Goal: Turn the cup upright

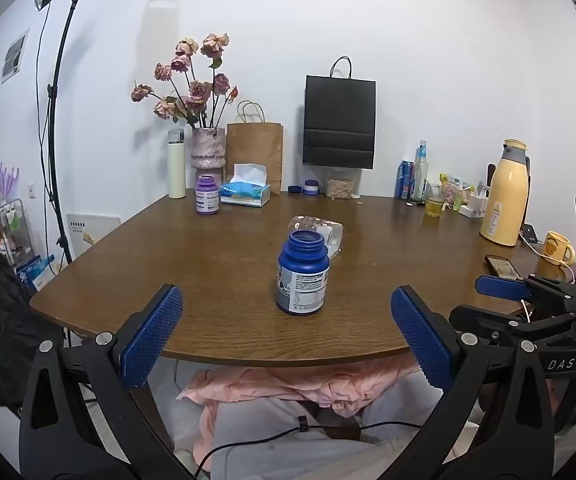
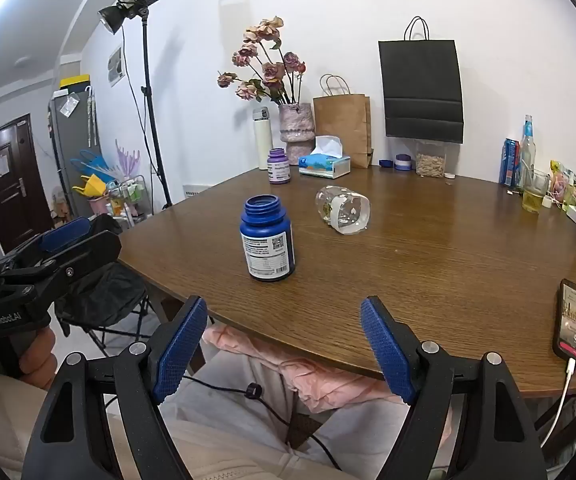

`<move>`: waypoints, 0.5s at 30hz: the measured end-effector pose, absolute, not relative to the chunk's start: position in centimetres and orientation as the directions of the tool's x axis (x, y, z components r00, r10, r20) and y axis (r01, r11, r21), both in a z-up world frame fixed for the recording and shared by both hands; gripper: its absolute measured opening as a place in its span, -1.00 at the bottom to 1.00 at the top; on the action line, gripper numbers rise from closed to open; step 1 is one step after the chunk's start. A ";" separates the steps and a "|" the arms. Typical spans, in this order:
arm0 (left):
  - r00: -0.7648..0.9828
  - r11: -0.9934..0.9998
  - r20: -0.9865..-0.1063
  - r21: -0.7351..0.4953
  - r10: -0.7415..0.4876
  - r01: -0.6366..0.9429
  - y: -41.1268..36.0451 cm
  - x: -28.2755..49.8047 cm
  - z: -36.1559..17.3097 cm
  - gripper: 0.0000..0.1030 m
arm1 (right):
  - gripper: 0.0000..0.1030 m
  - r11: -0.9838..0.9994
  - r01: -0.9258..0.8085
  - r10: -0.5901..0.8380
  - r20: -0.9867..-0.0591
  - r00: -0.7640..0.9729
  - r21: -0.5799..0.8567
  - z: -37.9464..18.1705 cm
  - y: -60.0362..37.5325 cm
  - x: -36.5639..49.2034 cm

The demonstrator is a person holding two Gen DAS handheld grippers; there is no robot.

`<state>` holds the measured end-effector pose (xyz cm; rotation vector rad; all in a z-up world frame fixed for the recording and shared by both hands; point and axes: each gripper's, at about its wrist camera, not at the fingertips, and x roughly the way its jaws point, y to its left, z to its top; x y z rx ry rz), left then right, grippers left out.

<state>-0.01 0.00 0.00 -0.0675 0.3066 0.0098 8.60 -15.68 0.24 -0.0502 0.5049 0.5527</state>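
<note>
A clear plastic cup (image 2: pixel 343 210) lies on its side on the brown table (image 2: pixel 428 264), its open mouth towards the front right. In the left wrist view the cup (image 1: pixel 320 230) is partly hidden behind an open blue bottle (image 1: pixel 303 274). My left gripper (image 1: pixel 285 312) is open and empty at the table's front edge, facing the blue bottle. My right gripper (image 2: pixel 283 320) is open and empty at the front edge, the cup ahead and to the right. The blue bottle (image 2: pixel 267 238) stands upright left of the cup.
At the back stand a purple bottle (image 2: pixel 279 165), tissue box (image 2: pixel 324 163), flower vase (image 2: pixel 296 122), paper bags and a white flask. A yellow jug (image 1: pixel 504 194), yellow mug (image 1: pixel 558 248) and a charging phone (image 2: pixel 575 325) are on the right. A light stand (image 2: pixel 149 92) is at left.
</note>
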 end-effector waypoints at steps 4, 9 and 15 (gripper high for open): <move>0.951 0.998 -0.310 -0.065 0.004 -0.025 0.1 0.2 0.0 1.00 | 0.62 0.852 -0.516 0.492 -0.472 0.732 0.088 0.2 -15.7 8.6; 0.954 0.998 -0.298 -0.059 0.006 -0.025 0.0 0.0 0.1 1.00 | 0.62 0.853 -0.515 0.490 -0.473 0.732 0.087 0.2 -15.7 8.6; 0.955 0.998 -0.298 -0.058 0.007 -0.026 0.0 0.0 0.0 1.00 | 0.62 0.853 -0.515 0.489 -0.474 0.732 0.085 0.2 -15.6 8.7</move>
